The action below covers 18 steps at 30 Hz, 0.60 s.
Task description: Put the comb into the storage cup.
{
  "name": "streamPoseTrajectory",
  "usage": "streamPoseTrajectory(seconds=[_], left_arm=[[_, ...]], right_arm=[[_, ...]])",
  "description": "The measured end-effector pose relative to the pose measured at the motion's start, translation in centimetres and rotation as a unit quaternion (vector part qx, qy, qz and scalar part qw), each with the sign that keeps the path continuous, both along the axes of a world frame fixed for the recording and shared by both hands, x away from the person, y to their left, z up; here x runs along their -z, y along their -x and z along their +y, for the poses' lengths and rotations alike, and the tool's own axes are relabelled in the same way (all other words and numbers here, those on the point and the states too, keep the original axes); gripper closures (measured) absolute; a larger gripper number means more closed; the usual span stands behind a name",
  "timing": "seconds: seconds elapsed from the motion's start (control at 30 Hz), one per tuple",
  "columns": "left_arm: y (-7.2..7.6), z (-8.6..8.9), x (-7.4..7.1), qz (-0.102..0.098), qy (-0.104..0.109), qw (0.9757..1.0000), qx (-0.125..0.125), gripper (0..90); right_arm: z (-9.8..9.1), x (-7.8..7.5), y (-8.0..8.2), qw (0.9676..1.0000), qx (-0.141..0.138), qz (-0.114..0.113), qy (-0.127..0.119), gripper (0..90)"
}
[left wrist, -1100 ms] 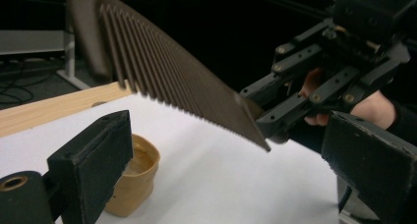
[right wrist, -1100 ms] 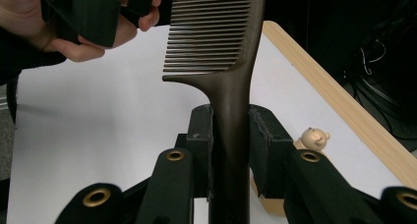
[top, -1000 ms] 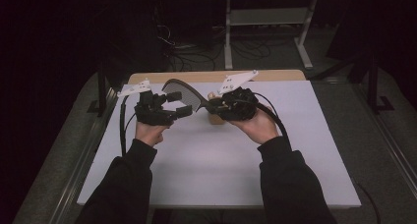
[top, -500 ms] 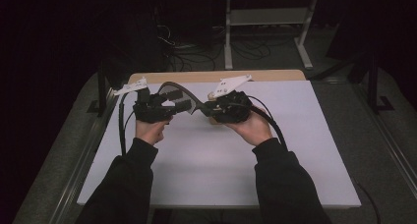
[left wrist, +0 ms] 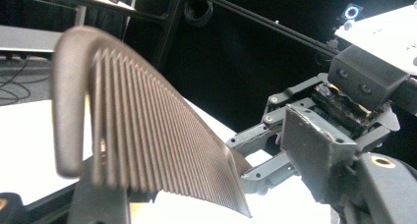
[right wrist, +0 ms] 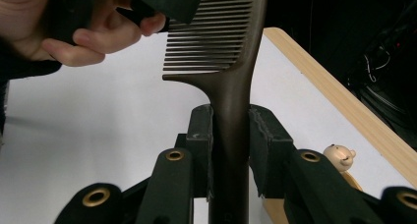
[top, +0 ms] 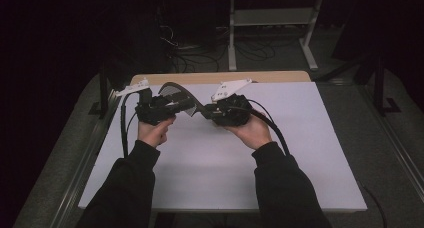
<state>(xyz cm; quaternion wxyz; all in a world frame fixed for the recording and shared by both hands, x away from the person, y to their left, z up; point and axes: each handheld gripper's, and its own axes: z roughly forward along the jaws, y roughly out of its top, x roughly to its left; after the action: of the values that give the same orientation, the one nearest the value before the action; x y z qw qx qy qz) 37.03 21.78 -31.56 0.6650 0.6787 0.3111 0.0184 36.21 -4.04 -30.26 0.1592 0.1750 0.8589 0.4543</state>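
Comb: light, stiff, slick plastic | right tool clamped on handle | left tool half-closed round teeth end, contact seemingly not made | take the spine, spare the teeth.

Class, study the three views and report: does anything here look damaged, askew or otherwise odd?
Yes, the brown comb. The right gripper is clamped on its handle, while the left gripper, whose jaws have just been closing, sits at the toothed end. Between them the comb arches upward instead of lying straight. Its teeth look whole; nothing appears spilled.
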Motion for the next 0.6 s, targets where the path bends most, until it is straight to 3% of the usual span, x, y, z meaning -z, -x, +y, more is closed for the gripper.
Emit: streamPoseTrajectory(seconds=[0.37, 0.6], left_arm=[[-0.28, -0.37, 0.53, 0.02, -0.025, 0.9993, -0.02, 67.2], [-0.33, -0.48, 0.77, 0.023, -0.026, 0.9992, -0.02, 77.7]], right_arm=[[0.26, 0.59, -0.07, 1.0, 0.0, 0.0, 0.002, 71.1], [0.34, 1.06, -0.1, 1.0, 0.0, 0.005, 0.005, 70.8]])
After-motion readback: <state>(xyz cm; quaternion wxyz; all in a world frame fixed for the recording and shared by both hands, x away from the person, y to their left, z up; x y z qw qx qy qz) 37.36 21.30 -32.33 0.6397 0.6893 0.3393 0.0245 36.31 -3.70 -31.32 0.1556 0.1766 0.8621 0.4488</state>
